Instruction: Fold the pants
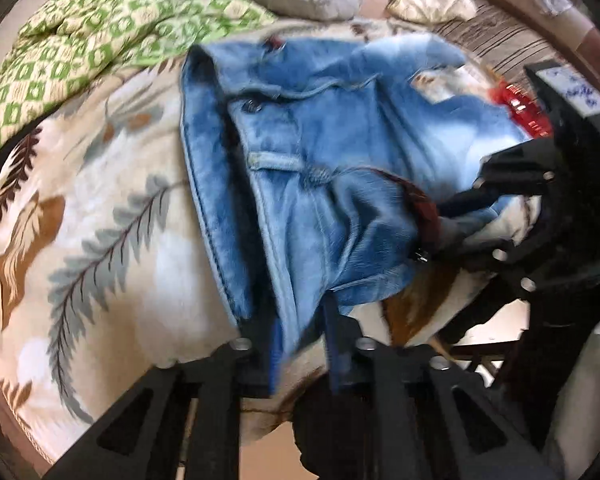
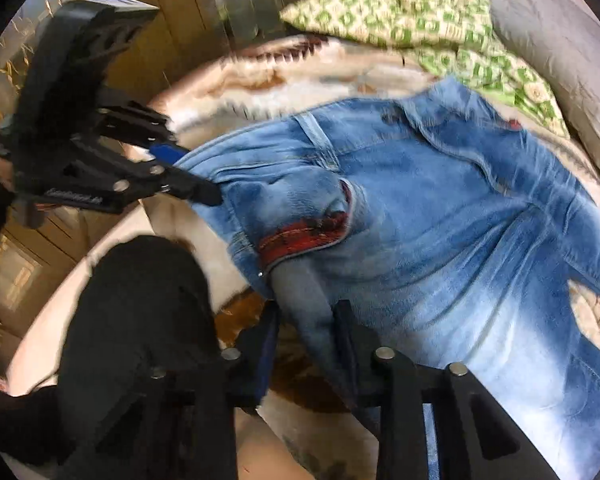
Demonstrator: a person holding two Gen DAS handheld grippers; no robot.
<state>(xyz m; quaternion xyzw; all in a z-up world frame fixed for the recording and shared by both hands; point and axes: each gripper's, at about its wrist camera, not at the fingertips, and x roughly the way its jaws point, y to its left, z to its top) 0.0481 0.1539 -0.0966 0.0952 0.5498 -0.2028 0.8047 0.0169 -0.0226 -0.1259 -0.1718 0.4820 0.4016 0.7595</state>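
My left gripper [image 1: 300, 344] is clamped on the near waistband edge of the jeans [image 1: 340, 140]; my right gripper [image 2: 306, 344] grips a fold of the same denim. They lie bunched on the feather-print blanket [image 1: 100, 220], green patterned quilt [image 1: 80, 44] and grey pillow [image 2: 560, 60] beyond.

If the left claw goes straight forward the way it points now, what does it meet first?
The left claw already has the jeans between its fingers, so more denim comes first. Beyond that lies the green patterned cloth, though depth is unclear.
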